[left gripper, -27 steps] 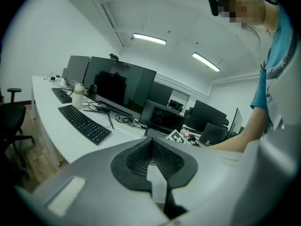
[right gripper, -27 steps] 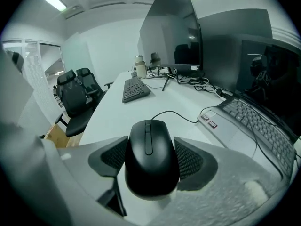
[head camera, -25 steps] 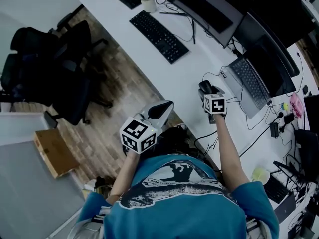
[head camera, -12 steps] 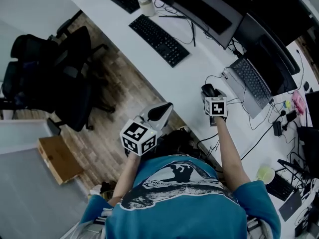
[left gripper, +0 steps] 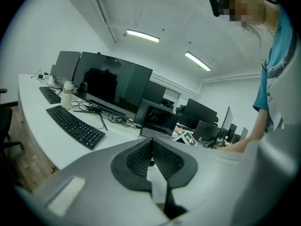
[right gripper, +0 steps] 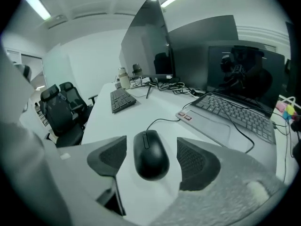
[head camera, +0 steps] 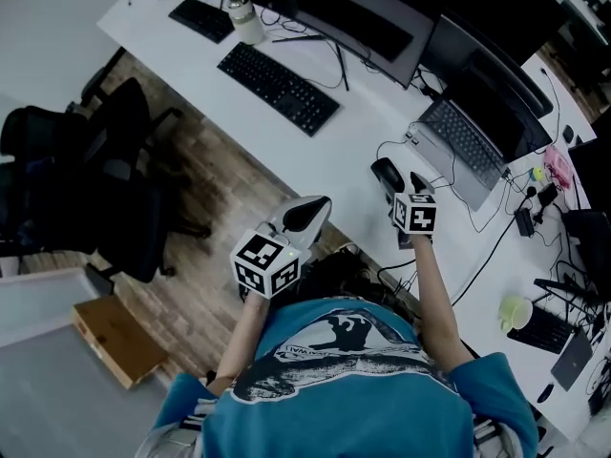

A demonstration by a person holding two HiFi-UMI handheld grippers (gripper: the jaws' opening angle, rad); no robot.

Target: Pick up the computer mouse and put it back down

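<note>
A black corded computer mouse [right gripper: 150, 155] lies on the white desk [head camera: 334, 160], just in front of the laptop. My right gripper [right gripper: 151, 163] is open, with one pad [right gripper: 111, 157] on each side of the mouse and a gap on both sides. The head view shows the mouse [head camera: 387, 174] just ahead of the right gripper [head camera: 402, 183]. My left gripper [head camera: 320, 205] is shut with nothing in it, held off the desk's near edge over the floor. Its pads [left gripper: 141, 155] press together in the left gripper view.
An open laptop [head camera: 460, 147] sits right of the mouse, and its cables trail over the desk. A black keyboard [head camera: 277, 88], a bottle [head camera: 245, 17] and monitors [head camera: 358, 22] stand further left. On the wooden floor are an office chair [head camera: 86, 189] and a cardboard box [head camera: 113, 340].
The head view has shifted, so the desk sits a little lower and further left in frame. The right gripper stays at the mouse. The left gripper has barely moved.
</note>
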